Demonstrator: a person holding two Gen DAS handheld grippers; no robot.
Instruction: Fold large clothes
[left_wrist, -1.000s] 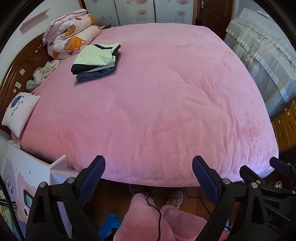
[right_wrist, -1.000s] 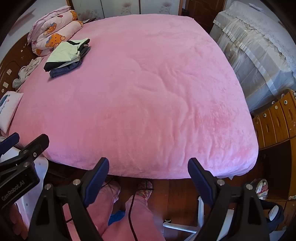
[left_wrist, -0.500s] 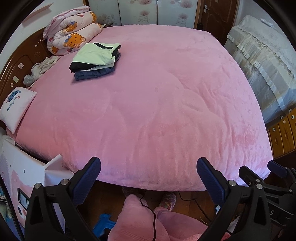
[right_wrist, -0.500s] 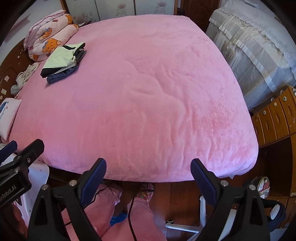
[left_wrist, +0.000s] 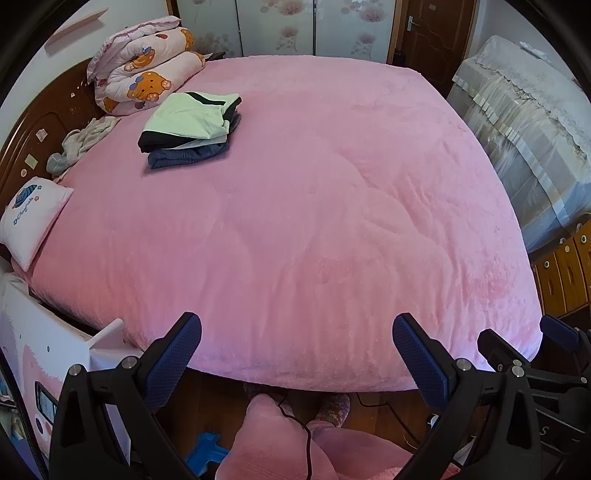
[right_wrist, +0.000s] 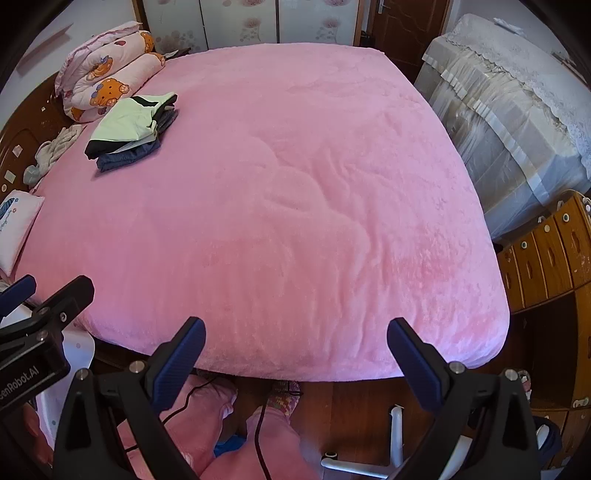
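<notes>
A stack of folded clothes (left_wrist: 190, 129), pale green on top of black and dark blue, lies at the far left of the pink bed (left_wrist: 314, 221); it also shows in the right wrist view (right_wrist: 131, 131). A crumpled grey-beige garment (left_wrist: 79, 146) lies by the headboard, also in the right wrist view (right_wrist: 51, 151). My left gripper (left_wrist: 297, 349) is open and empty, held off the near edge of the bed. My right gripper (right_wrist: 295, 345) is open and empty beside it. Both are far from the clothes.
A rolled bear-print quilt (left_wrist: 144, 83) and a small white pillow (left_wrist: 31, 218) sit along the wooden headboard. A covered bed (right_wrist: 517, 110) and a wooden drawer cabinet (right_wrist: 546, 251) stand to the right. The person's pink-trousered legs (left_wrist: 295, 443) are below the grippers.
Both grippers have drawn back and tilted up, so the bed sits lower and more of the far wall shows. Nothing on the bed has moved.
</notes>
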